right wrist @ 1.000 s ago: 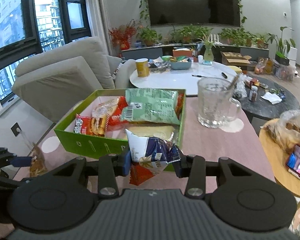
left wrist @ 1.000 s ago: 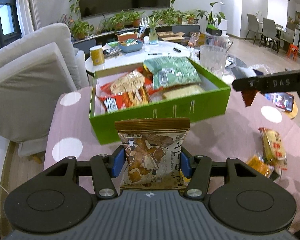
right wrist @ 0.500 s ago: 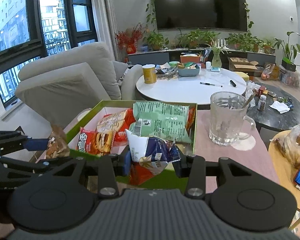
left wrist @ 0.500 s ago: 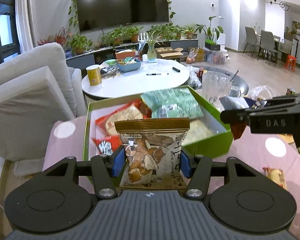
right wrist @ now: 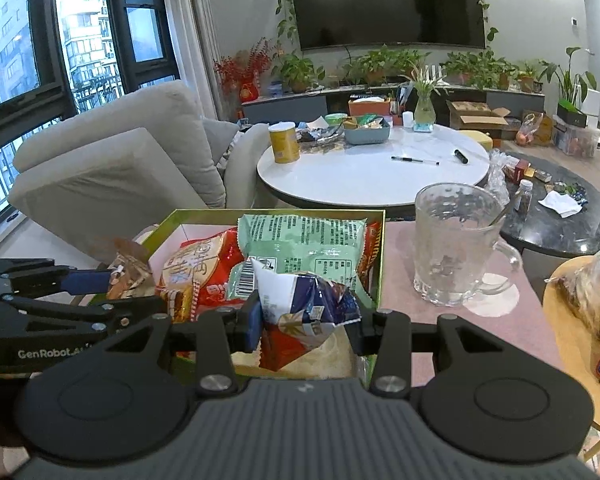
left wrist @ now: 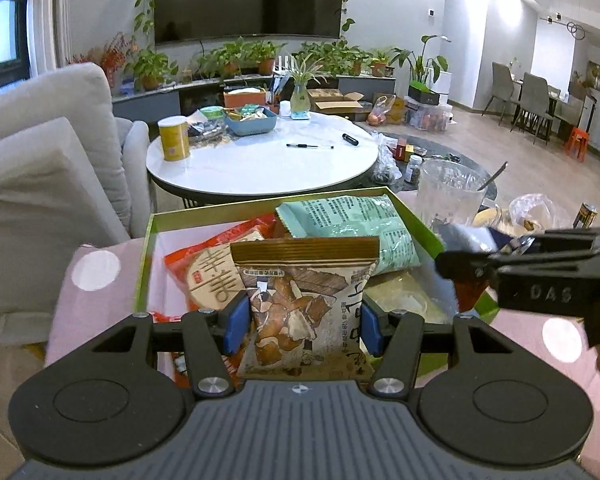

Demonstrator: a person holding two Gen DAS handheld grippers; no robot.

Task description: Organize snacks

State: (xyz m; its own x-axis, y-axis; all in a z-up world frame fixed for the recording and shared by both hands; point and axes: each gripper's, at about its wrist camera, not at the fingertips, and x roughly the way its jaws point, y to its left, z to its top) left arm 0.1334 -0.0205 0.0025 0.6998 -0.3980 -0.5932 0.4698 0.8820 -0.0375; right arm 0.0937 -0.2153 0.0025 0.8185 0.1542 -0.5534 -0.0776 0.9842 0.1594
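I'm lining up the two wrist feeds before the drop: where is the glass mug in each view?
Left wrist: the glass mug stands right of centre, beyond the green box's far right corner, partly behind the right gripper.
Right wrist: the mug stands right of centre, on the pink tablecloth beside the box.
Shared landmark: the white round table.

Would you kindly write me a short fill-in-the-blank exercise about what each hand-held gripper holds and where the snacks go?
1. The left hand-held gripper is shut on a ____ snack packet.
2. The right hand-held gripper grips a crumpled white, ____ and red packet.
3. Both packets hang over the ____ box.

Missing words: brown; blue; green
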